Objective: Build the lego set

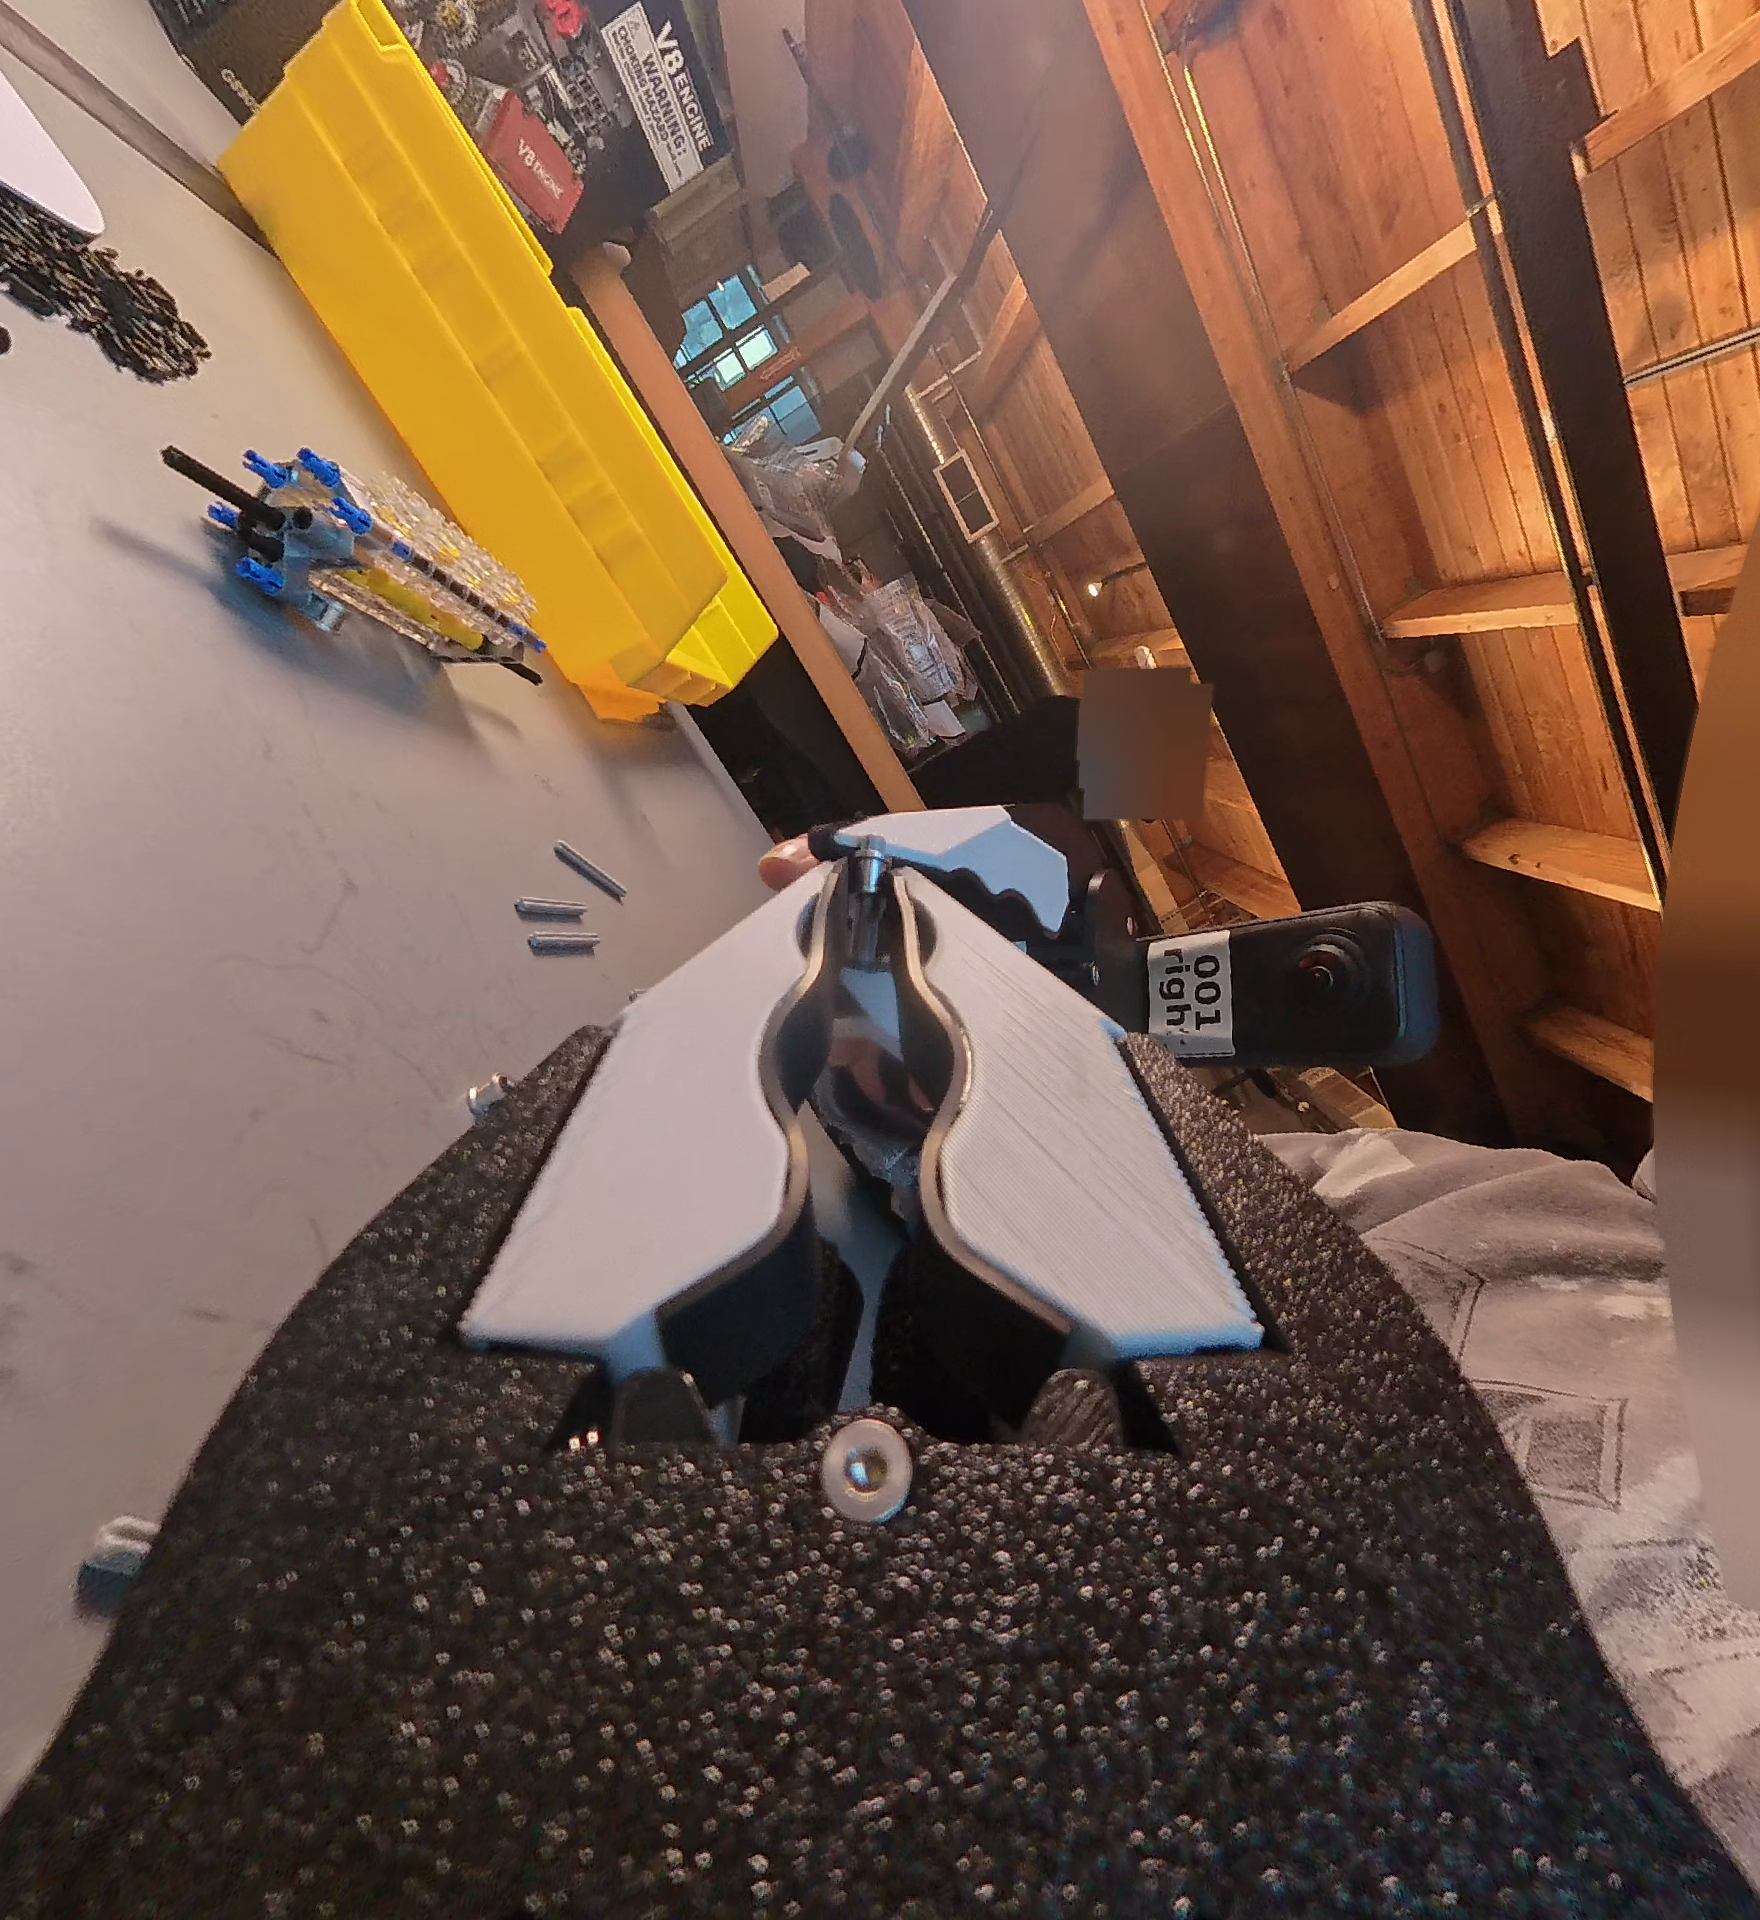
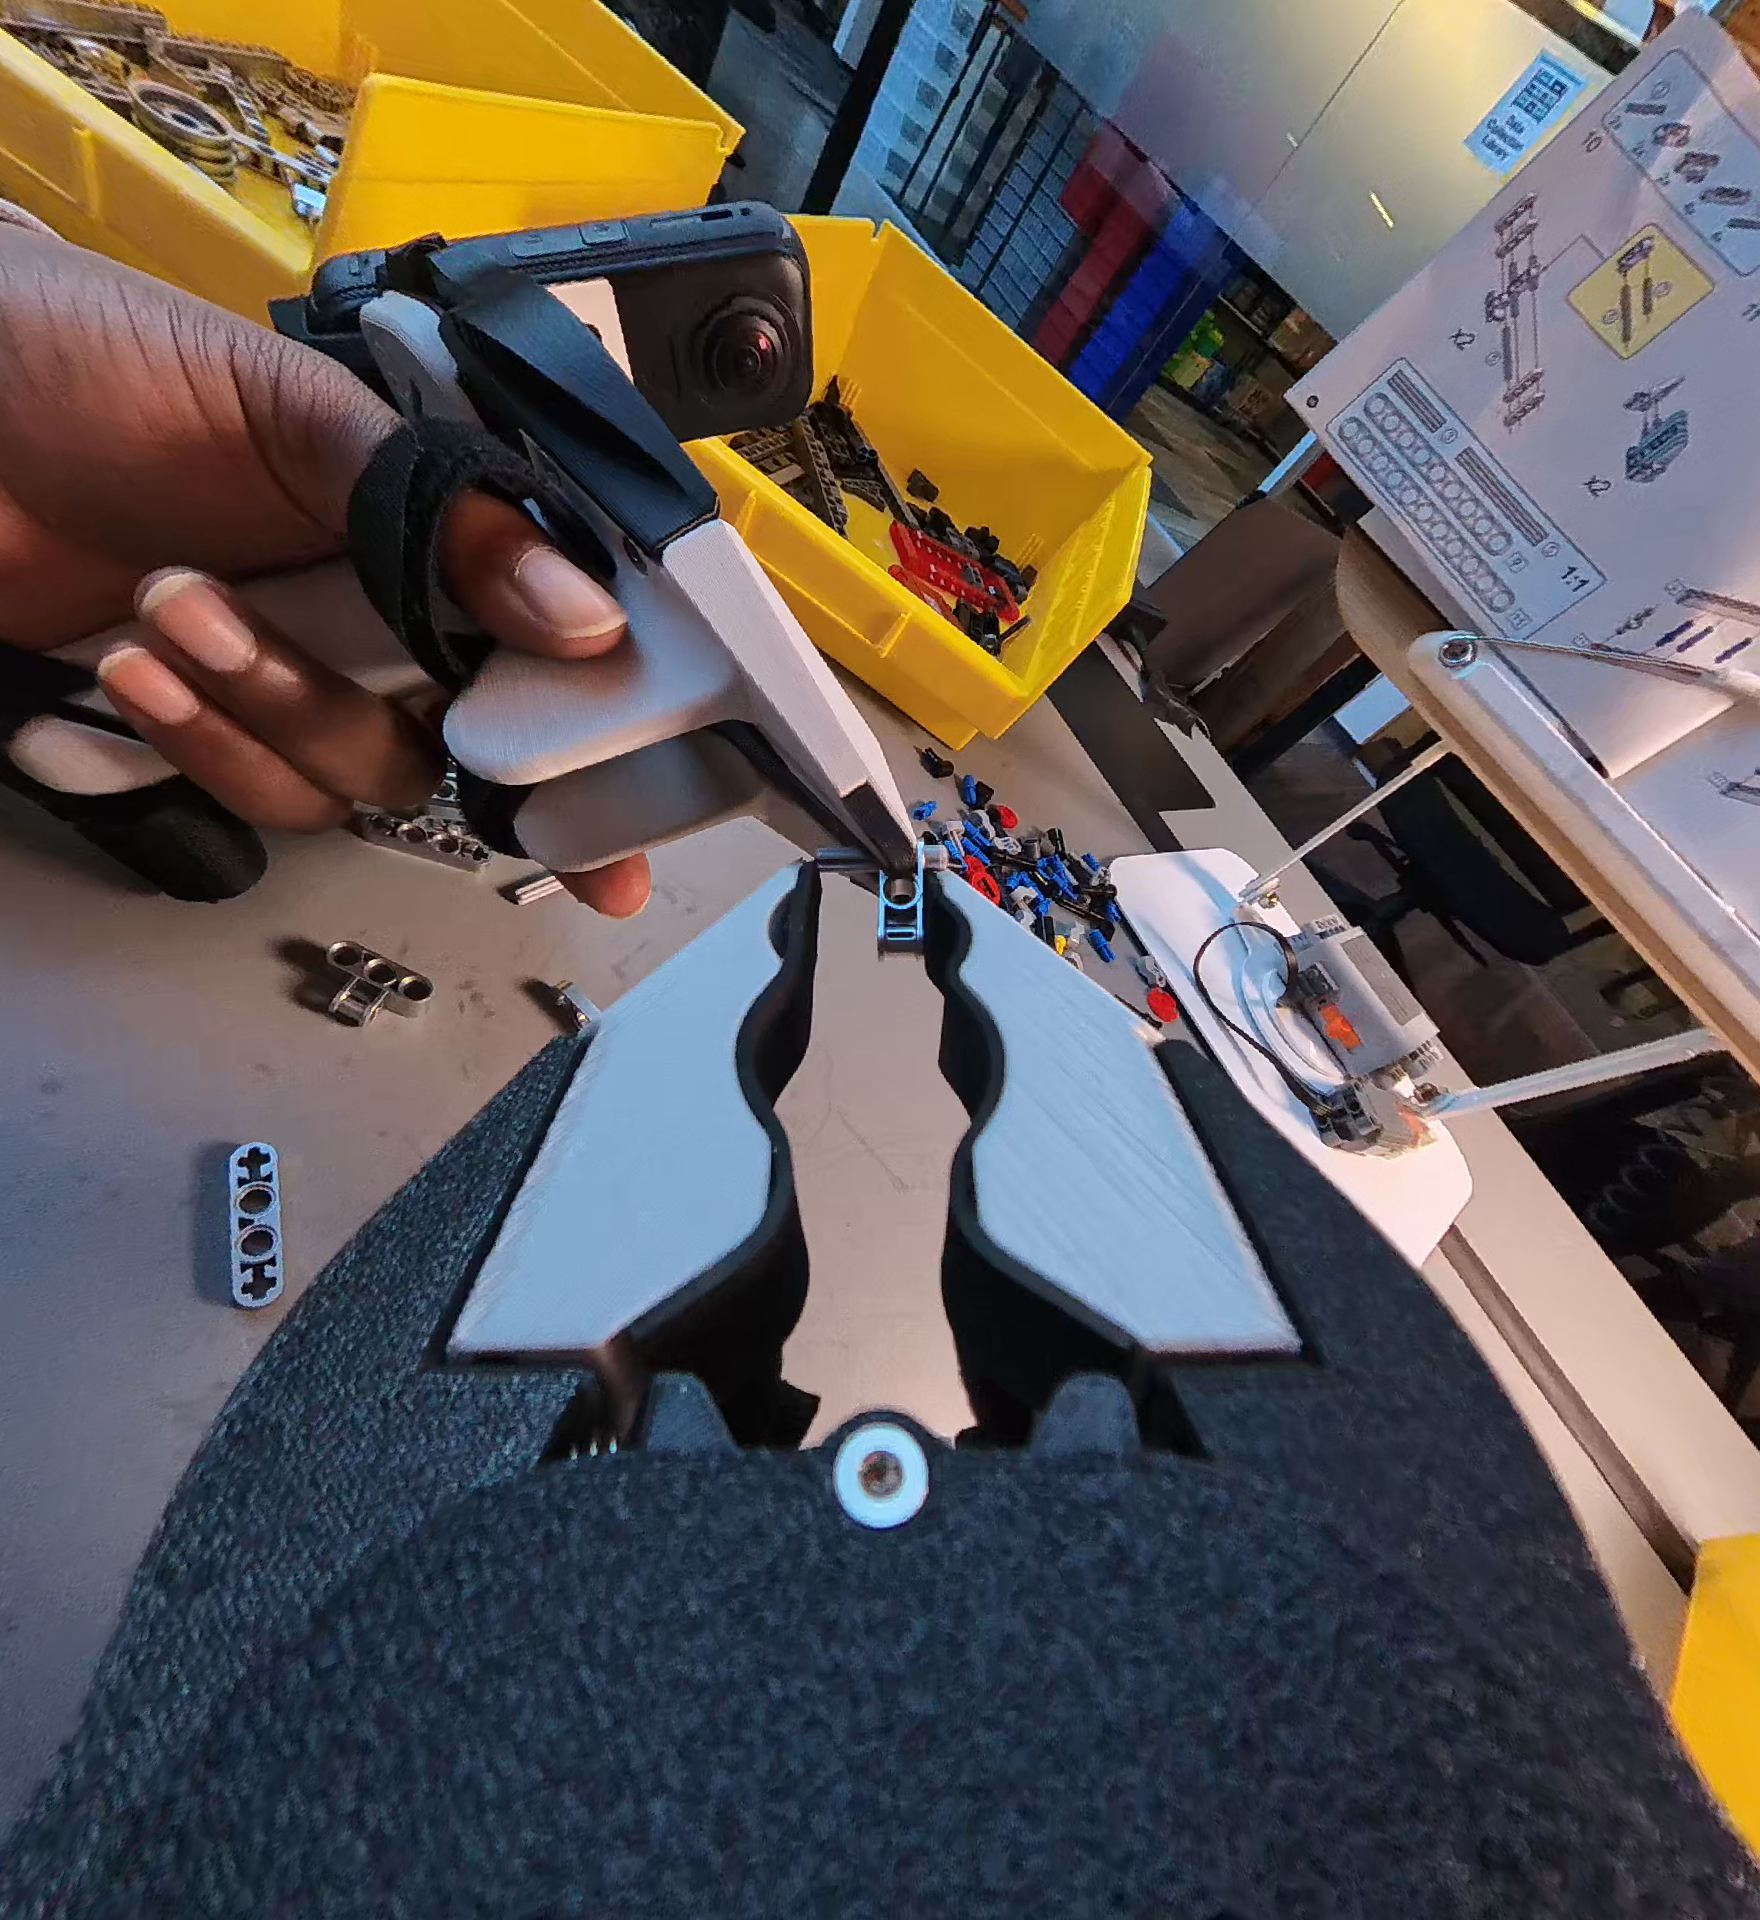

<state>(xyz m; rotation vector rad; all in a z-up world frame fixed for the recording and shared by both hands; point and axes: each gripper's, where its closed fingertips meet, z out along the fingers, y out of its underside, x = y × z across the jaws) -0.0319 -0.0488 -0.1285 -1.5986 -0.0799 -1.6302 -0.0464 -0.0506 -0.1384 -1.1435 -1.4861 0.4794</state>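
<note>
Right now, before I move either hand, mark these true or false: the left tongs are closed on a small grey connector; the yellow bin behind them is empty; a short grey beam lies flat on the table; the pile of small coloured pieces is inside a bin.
1. The left tongs are closed on a small grey connector. True.
2. The yellow bin behind them is empty. False: it holds red and black parts.
3. A short grey beam lies flat on the table. True; it lies to the left of the right gripper's body.
4. The pile of small coloured pieces is inside a bin. False: it lies loose on the table, just beyond the connector.
</note>
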